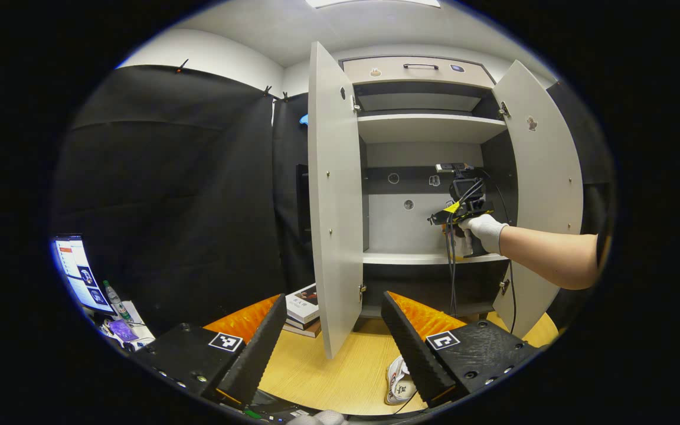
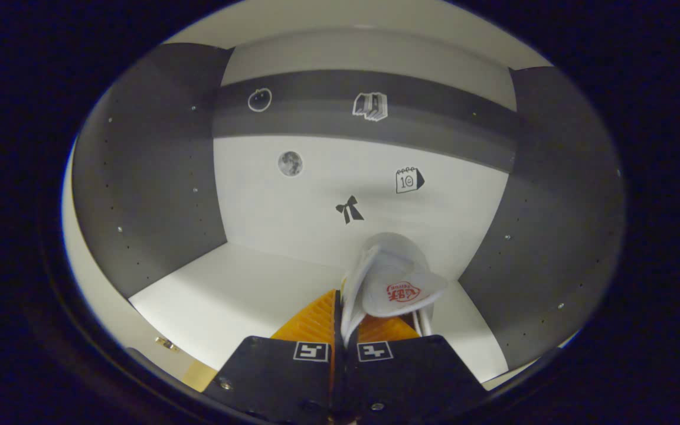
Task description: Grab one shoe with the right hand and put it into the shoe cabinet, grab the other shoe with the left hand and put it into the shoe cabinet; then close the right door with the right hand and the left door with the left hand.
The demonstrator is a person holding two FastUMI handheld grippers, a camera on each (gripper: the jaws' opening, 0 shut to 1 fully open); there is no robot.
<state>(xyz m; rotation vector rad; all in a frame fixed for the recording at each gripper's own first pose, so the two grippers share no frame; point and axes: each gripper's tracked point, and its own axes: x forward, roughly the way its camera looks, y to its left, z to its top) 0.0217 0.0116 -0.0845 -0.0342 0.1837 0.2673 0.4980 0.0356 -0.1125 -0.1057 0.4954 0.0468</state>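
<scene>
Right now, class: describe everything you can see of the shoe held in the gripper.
The shoe looks like white fabric, with a red logo on its tongue. The right gripper is shut on its upper edge, holding it inside the cabinet, over the white shelf near the back wall. Whether it touches the shelf is unclear.

**A:** ok so where's everything sitting?

**B:** shoe cabinet [image 1: 422, 127] stands at the back of the table [image 1: 340, 369], both doors swung open, left door [image 1: 333, 200] and right door [image 1: 543, 189]. The right gripper [image 1: 461, 203] is inside the middle compartment, above the shelf [image 1: 411, 258], holding one shoe [image 2: 384, 283] near the right wall.

**A:** and the other one?

**B:** second shoe [image 1: 399, 381] lies on the table before the cabinet, just beside the left gripper [image 1: 331, 348]. Books [image 1: 304, 310] are stacked left of the left door, a monitor [image 1: 77, 271] far left.
</scene>
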